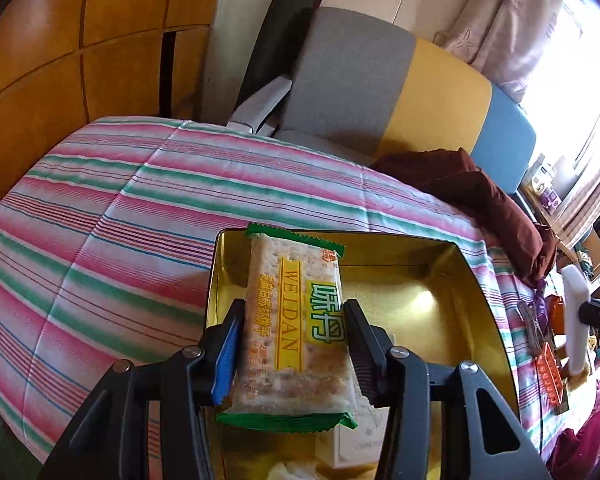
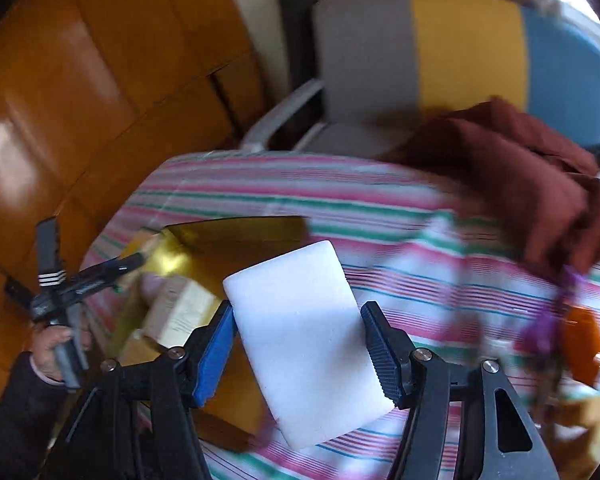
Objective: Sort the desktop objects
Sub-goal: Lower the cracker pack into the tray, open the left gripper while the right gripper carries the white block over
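My left gripper (image 1: 294,312) is shut on a cracker packet (image 1: 300,272) with green ends and a yellow label. It holds the packet lengthwise above the open gold tin (image 1: 440,280). My right gripper (image 2: 298,312) grips a white rectangular block (image 2: 304,340) by its long sides, above the striped cloth just right of the gold tin (image 2: 236,228). In the left wrist view the same white block (image 1: 575,312) stands upright at the right edge. The right wrist view is blurred.
A striped pink-and-green cloth (image 1: 120,220) covers the table. Small boxes (image 2: 180,312) lie in the tin. A maroon cloth (image 1: 492,196) lies at the far right, with orange (image 2: 584,340) and purple items (image 2: 544,320) near it. A chair (image 1: 380,92) and wooden cabinets (image 1: 60,60) stand behind.
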Demonstrator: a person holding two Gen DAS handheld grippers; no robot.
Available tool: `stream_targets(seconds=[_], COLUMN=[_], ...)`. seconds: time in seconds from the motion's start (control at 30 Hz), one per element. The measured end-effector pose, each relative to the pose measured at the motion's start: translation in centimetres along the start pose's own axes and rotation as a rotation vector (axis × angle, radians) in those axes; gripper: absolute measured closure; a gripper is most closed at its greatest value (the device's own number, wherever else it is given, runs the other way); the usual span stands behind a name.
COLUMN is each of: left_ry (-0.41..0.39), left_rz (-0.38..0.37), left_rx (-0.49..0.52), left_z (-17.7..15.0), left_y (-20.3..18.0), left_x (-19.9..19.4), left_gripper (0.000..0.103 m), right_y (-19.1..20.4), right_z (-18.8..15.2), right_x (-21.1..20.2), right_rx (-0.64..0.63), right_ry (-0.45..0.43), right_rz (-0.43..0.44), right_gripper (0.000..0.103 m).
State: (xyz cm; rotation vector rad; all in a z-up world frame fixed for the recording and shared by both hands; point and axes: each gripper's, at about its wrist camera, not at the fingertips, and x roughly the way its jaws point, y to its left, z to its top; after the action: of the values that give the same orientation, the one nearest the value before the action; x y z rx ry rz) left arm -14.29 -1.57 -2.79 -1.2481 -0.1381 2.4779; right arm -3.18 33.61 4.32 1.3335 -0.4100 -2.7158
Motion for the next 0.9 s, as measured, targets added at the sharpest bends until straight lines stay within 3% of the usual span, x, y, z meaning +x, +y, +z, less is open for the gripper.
stream_targets(seconds=[0.23,0.33,0.43,0.7,0.77,0.9], left_ry=[0.032,0.047,0.052,-0.032,-0.067,-0.101], left_rz=[0.013,0.019,-0.004,0.028,0.038,0.087], left_rx=[0.009,-0.003,-0.033,-0.05,-0.055,-0.023], left_z=[1.0,1.3,1.5,0.7,0.4,-0.7], left_y=[0.1,0.6,0.8,1.2,1.2,0.4], left_x=[2.2,3.1,3.2,-0.5,-2.0,-4.3], left_gripper=[0.054,0.053,0.045,0.044,0.044,0.044], right_y=[5.7,6.3,6.1,6.1,6.1,5.9], right_z=[1.3,1.3,1.0,-0.5,-0.8,-1.2], right_x=[7.0,10.0,12.8,17.0,17.1,16.4], right_rx=[0.029,0.088,0.186,0.352,0.378,0.408], right_ry=[0.074,0.119,0.167,0.246,0.237,0.213], right_rz=[0.092,0.093,0.107,0.186,0.209,0.239], right_gripper=[0.039,0.039,0.038,0.03,0.023,0.022])
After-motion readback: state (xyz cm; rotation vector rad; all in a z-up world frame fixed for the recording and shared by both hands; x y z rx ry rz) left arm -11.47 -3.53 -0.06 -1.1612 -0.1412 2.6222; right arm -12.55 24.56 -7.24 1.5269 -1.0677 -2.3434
